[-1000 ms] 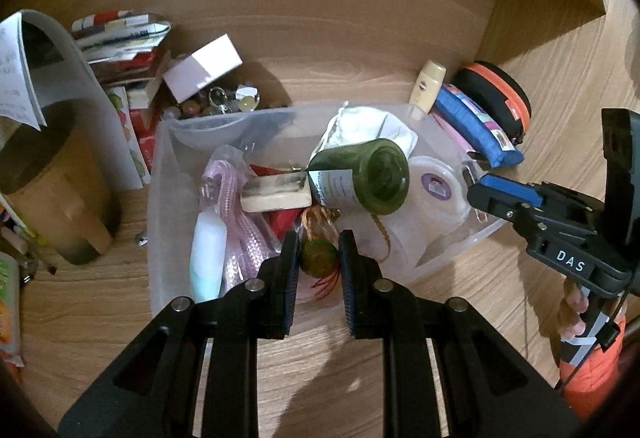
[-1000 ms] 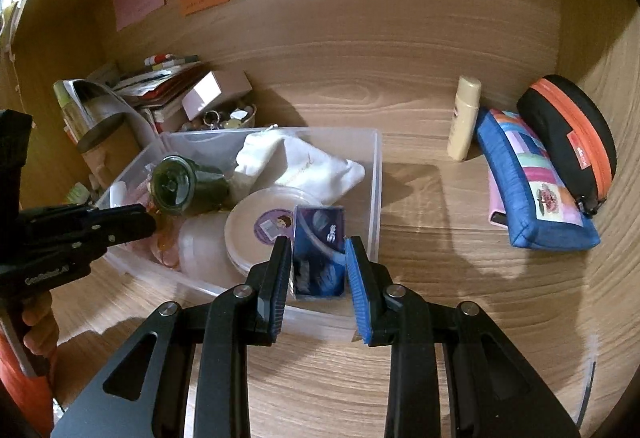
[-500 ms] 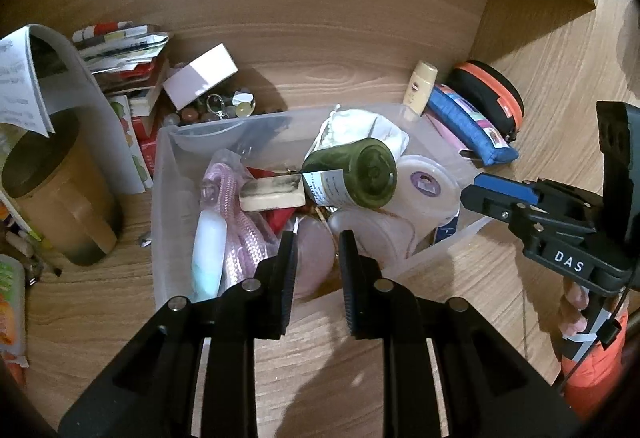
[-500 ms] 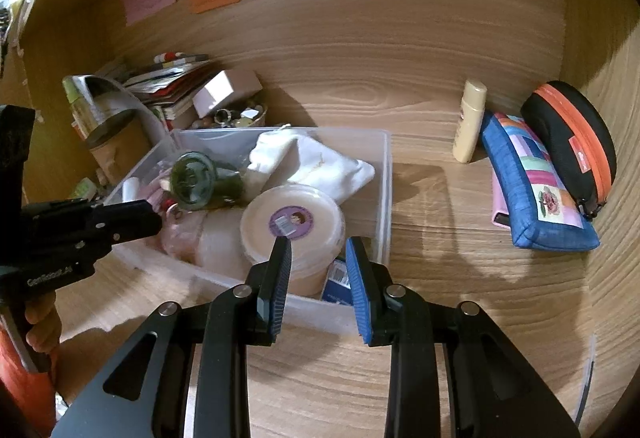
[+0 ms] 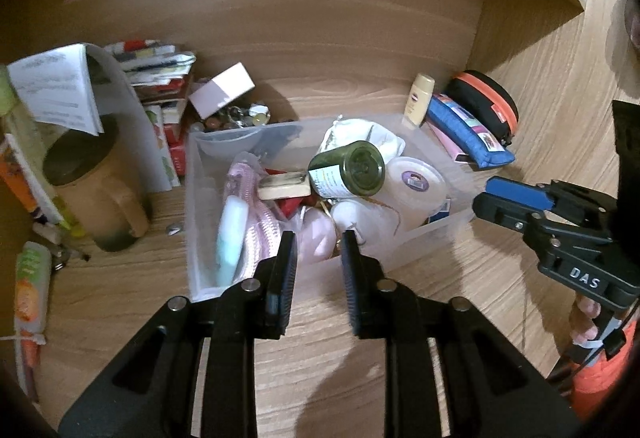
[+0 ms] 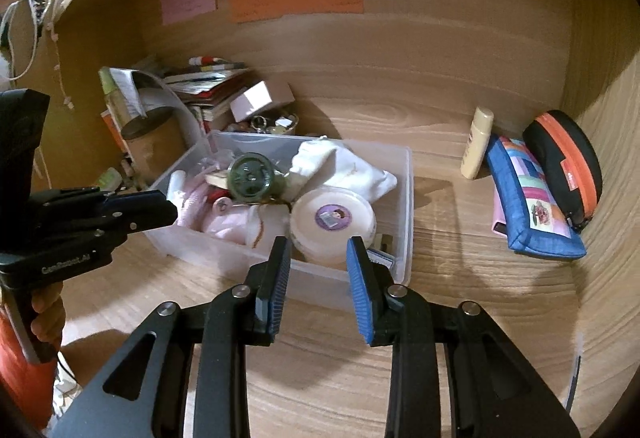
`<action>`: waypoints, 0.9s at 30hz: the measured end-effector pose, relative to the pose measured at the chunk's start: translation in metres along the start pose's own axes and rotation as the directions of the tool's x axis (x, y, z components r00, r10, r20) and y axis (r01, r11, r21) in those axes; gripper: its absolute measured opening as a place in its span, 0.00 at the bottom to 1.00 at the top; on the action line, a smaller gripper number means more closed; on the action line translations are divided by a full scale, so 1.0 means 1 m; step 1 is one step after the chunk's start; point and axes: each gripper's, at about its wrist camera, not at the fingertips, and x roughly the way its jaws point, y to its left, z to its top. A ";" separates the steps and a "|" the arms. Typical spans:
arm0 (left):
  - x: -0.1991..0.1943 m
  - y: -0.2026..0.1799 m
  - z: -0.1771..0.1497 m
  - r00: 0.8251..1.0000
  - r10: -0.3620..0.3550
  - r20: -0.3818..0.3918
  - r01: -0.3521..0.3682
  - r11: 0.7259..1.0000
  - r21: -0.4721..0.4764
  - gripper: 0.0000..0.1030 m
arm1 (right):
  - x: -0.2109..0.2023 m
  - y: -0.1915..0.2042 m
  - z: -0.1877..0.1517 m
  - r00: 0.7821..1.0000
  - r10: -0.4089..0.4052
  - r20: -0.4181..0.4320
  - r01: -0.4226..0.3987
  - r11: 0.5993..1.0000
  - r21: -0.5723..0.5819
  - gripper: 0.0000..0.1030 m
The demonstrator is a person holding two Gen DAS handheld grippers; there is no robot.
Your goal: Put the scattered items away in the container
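A clear plastic bin sits on the wooden desk, full of items: a green jar on its side, a white round tub, white cloth, pink rope, a small blue packet. My left gripper is open and empty, just in front of the bin's near wall. My right gripper is open and empty, before the bin's near right corner.
Right of the bin lie a cream bottle, a blue pouch and a black-orange case. Left stand a brown mug, stacked books, a white box and trinkets. A snack packet lies far left.
Both grippers let go of their items into the bin, the left a small green-and-orange thing, the right the blue packet. Both then drew back from the bin, open.
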 end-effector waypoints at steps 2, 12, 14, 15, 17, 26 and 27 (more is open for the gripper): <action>-0.006 -0.001 -0.003 1.000 0.019 0.017 -0.019 1.000 -0.001 0.32 | -0.007 0.003 -0.001 1.000 0.000 0.014 0.000 1.000 -0.005 0.38; -0.037 -0.012 -0.019 0.987 0.122 0.107 -0.123 0.992 0.003 0.62 | -0.039 0.018 -0.008 0.995 -0.024 0.094 0.028 0.999 -0.041 0.70; -0.044 -0.014 -0.022 0.984 0.128 0.125 -0.129 0.992 -0.001 0.69 | -0.045 0.021 -0.009 0.994 -0.030 0.107 0.036 0.998 -0.050 0.74; -0.047 -0.015 -0.023 0.983 0.132 0.131 -0.132 0.991 -0.004 0.71 | -0.047 0.022 -0.010 0.993 -0.031 0.111 0.037 0.998 -0.053 0.77; -0.052 -0.017 -0.026 0.979 0.149 0.141 -0.150 0.989 -0.006 0.73 | -0.053 0.024 -0.012 0.992 -0.032 0.120 0.038 0.998 -0.053 0.79; -0.071 -0.022 -0.041 0.970 0.167 0.174 -0.162 0.986 -0.046 0.88 | -0.066 0.023 -0.022 0.992 -0.018 0.128 0.020 1.000 -0.011 0.83; -0.072 -0.023 -0.041 0.970 0.170 0.176 -0.164 0.985 -0.049 0.89 | -0.067 0.024 -0.024 0.992 -0.018 0.126 0.019 1.000 -0.010 0.83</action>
